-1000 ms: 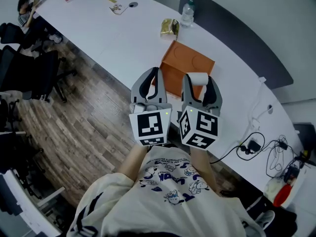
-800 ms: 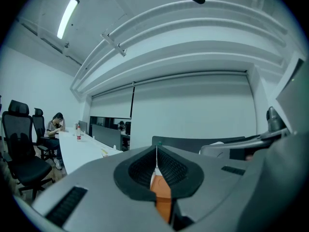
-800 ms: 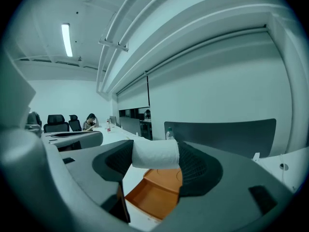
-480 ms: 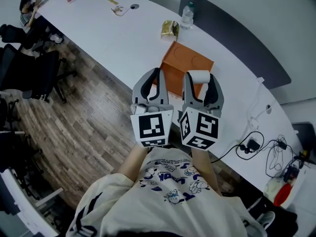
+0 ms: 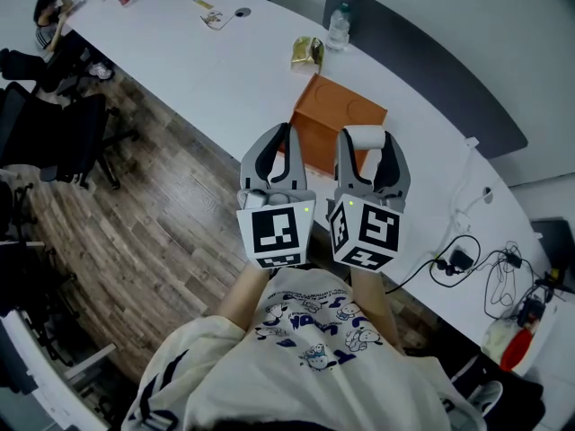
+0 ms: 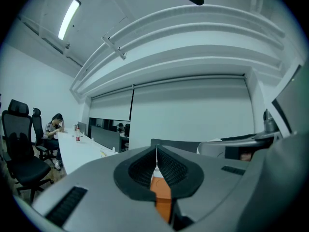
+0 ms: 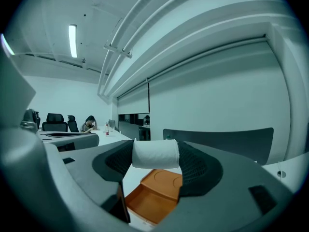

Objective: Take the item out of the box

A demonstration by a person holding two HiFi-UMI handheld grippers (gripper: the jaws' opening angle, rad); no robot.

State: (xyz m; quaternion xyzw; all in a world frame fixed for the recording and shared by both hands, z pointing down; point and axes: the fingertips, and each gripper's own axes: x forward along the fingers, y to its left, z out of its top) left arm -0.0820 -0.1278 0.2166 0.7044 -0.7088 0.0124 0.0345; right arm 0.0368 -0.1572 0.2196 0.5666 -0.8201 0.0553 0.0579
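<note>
Illumination is bright, even and cool in all views. In the head view, the white table (image 5: 225,70) around the orange box (image 5: 340,119) reflects diffuse light without hard glare, and shadows are soft. The floor (image 5: 153,241) left of the box renders darker. In the left gripper view, a ceiling strip lamp (image 6: 67,19), high and left of the box, is overexposed. Both gripper views show fisheye bending of the ceiling lines and black vignetted corners. The bodies of the left gripper (image 6: 156,150) and right gripper (image 7: 154,156) look soft near the lens. The white roll (image 7: 155,152) above the box is fairly sharp.
</note>
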